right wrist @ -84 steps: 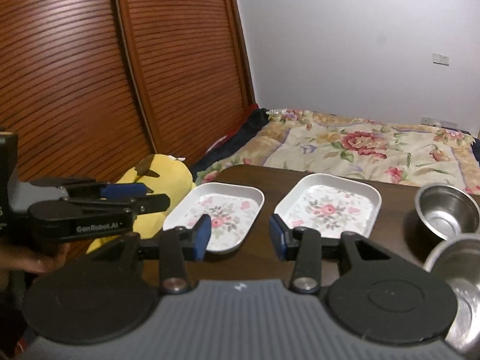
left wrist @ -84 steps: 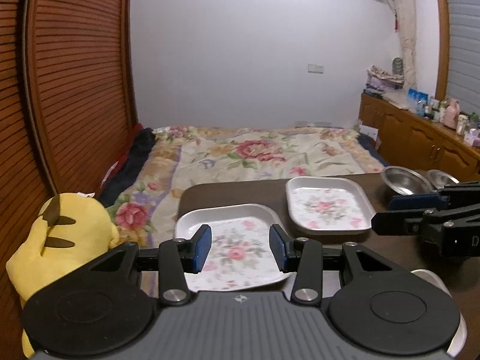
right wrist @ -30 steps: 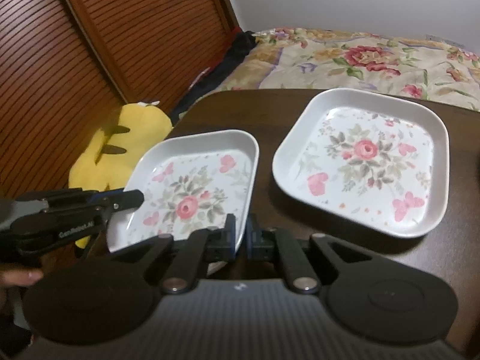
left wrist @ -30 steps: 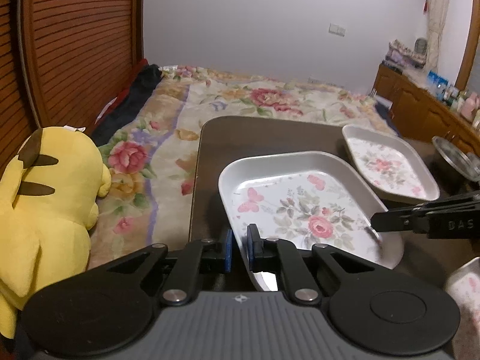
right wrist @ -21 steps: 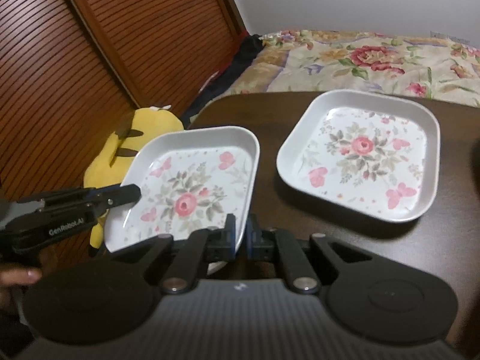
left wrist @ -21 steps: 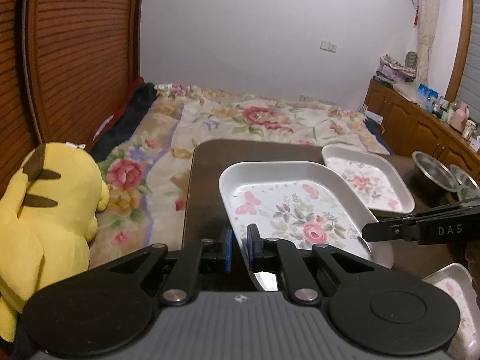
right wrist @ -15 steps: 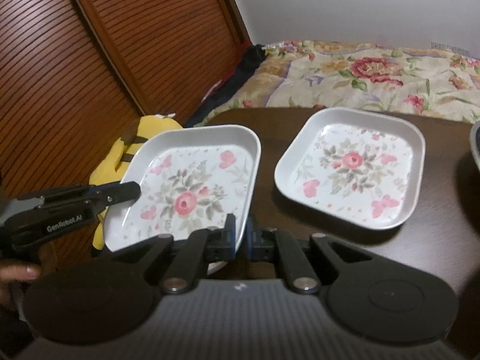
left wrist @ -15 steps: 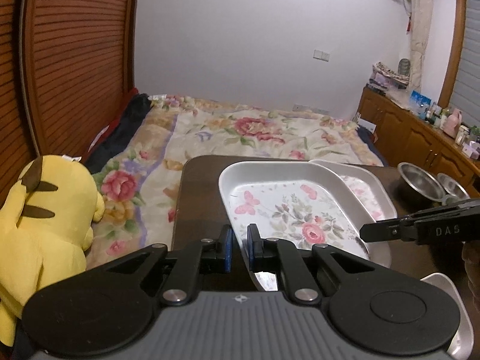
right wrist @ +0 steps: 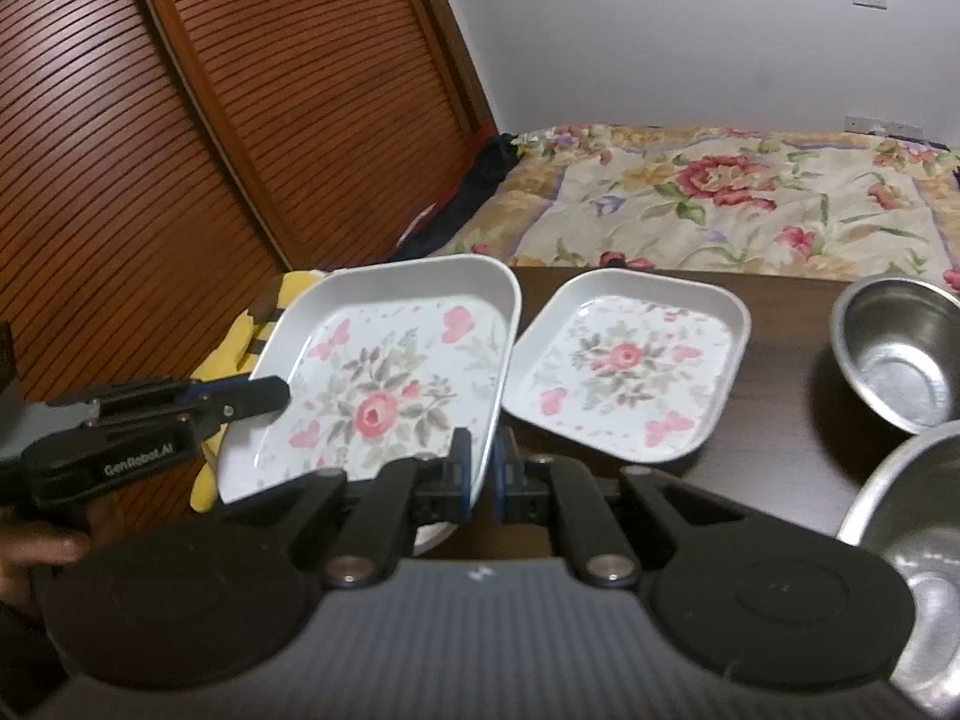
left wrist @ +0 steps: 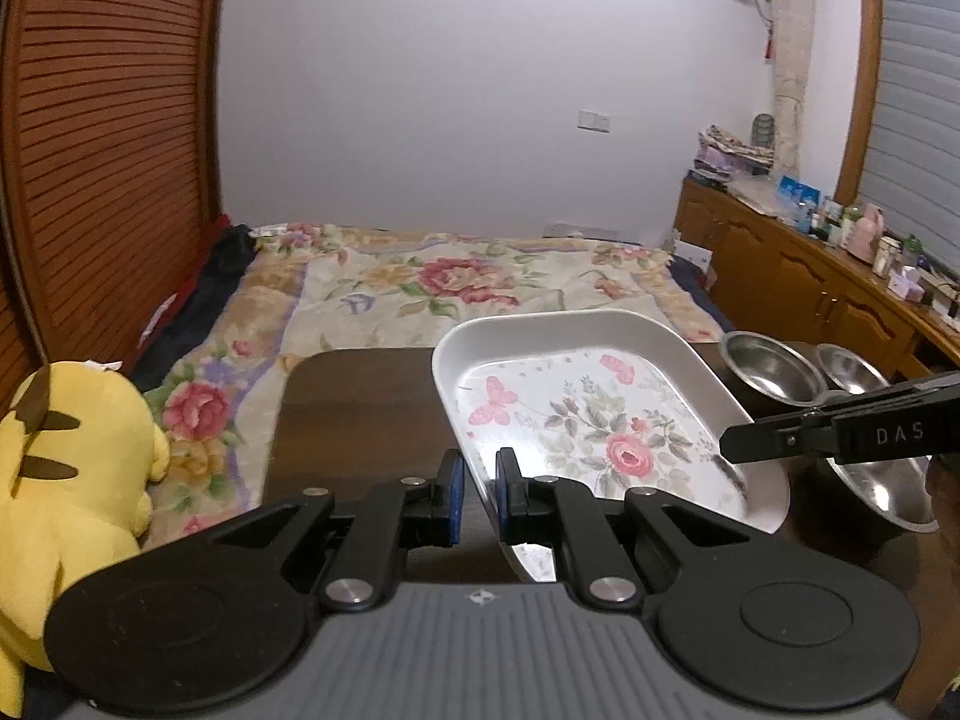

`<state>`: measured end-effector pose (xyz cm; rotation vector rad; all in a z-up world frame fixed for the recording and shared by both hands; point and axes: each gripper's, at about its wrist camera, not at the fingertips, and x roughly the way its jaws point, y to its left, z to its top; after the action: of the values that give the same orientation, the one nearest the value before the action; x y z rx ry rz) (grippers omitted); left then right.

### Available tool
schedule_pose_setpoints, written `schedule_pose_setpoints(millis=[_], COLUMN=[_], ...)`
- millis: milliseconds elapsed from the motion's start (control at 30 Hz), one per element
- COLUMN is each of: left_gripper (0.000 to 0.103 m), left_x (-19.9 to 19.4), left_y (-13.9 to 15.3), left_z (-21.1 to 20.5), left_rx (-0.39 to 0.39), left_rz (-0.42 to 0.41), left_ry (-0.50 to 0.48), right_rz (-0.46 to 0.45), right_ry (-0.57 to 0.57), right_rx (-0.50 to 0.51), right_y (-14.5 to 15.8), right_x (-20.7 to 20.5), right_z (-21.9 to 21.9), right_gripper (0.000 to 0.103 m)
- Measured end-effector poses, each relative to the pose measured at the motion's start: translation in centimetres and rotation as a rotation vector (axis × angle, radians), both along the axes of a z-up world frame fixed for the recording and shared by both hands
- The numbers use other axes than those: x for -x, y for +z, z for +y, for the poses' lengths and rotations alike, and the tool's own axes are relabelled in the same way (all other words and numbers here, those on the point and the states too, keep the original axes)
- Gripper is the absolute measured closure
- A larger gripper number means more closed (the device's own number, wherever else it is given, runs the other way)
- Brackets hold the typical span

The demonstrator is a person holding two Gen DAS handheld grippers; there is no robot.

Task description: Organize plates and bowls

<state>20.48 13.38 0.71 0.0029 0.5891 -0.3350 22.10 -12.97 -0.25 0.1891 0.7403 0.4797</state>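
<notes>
The left gripper (left wrist: pixel 477 495) has its jaws pressed nearly together on the near left rim of a white square plate (left wrist: pixel 600 414) printed with a pink rose and butterflies, and the right gripper (right wrist: pixel 483 474) is pinched fully down on the opposite rim of that same plate (right wrist: pixel 384 384), so the plate hangs between the two, lifted clear of the table and tilted a little. In the left wrist view the right gripper (left wrist: pixel 735 444) shows from the side, its tip at the plate's right edge; in the right wrist view the left gripper (right wrist: pixel 270 393) reaches in over the plate's left rim, with part of a hand (right wrist: pixel 42 546) behind it. The held plate has nothing in it. Just beside it a second plate (right wrist: pixel 630 366) with the same flower print lies flat on the dark brown table (right wrist: pixel 780 420), also with nothing in it. To the right stand two steel bowls, one (right wrist: pixel 900 348) further back and one (right wrist: pixel 912 552) nearer the camera, both bare inside. A yellow plush toy (left wrist: pixel 66 474) sits off the table's left side. Beyond the table lies a bed with a flowered cover (left wrist: pixel 456 288), brown slatted doors (right wrist: pixel 180 120) run along the left, a white wall (left wrist: pixel 480 72) stands behind, and a wooden cabinet (left wrist: pixel 810 294) with small bottles on it lines the right.
</notes>
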Motion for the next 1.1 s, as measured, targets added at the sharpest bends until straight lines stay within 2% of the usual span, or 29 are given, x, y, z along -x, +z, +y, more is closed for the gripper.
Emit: schedule_pose_setpoints(millis=[300,600,900,1100], left_gripper=[0.091,0.091,0.090,0.090], left_x=[2.1,4.3,5.8,6.6], left_y=[1.1,2.4,2.6,2.2], left_z=[-2.7,-4.3,-4.9,-5.4], left_rx=[0.001,-0.009,0.003,-0.018], left_rz=[-0.023,-0.065,-0.058,-0.059], left_ry=[-0.052,-0.089,-0.136,-0.143], right_rz=[-0.022,-0.039,-0.051,-0.039], right_ry=[-0.002,-0.001,0.013,0.023], right_rx=[0.031,0.004,-0.007,-0.001], right_y=[0.6,0.9,0.6,0.0], right_x=[2.1,3.8,5.4,6.6], right_z=[-2.8,-4.9,-6.4,-6.7], right_gripper=[0.095,0.095,0.094,0.094])
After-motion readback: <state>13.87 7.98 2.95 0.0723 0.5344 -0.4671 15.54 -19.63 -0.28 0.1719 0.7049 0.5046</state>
